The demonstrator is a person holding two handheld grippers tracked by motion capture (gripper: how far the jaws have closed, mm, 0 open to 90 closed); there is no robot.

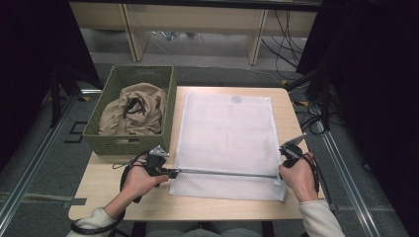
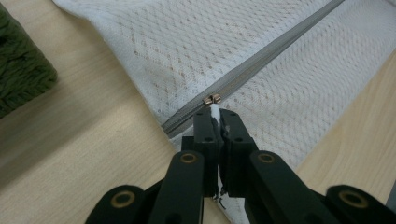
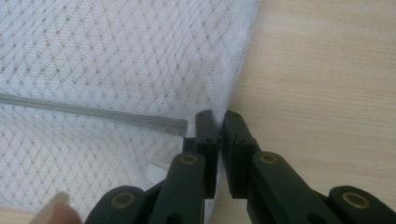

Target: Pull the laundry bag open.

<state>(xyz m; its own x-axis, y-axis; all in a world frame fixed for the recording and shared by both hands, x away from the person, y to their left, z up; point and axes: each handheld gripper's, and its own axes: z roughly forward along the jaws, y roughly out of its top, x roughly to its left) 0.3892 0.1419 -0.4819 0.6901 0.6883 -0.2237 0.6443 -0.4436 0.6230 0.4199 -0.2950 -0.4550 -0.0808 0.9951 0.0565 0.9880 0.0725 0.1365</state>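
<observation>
L gripper [image 2: 215, 122] clamps zip pull [image 2: 214, 110]; R gripper [image 3: 219, 122] pinches mesh bag [image 1: 227, 133] edge; wood table [image 1: 123, 192].

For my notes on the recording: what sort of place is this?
Probably a lab or test room, not a home: bare wooden table, loose cables on the floor, metal floor rails, and dark curtains around.

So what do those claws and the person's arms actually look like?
Each claw is black: two flat jaws on hinged links with brass-coloured pins, seen up close on the left claw and the right claw. A grey three-cornered plate sits on top of each, and a black cable loops from each. The person wears pale cream sleeves.
</observation>
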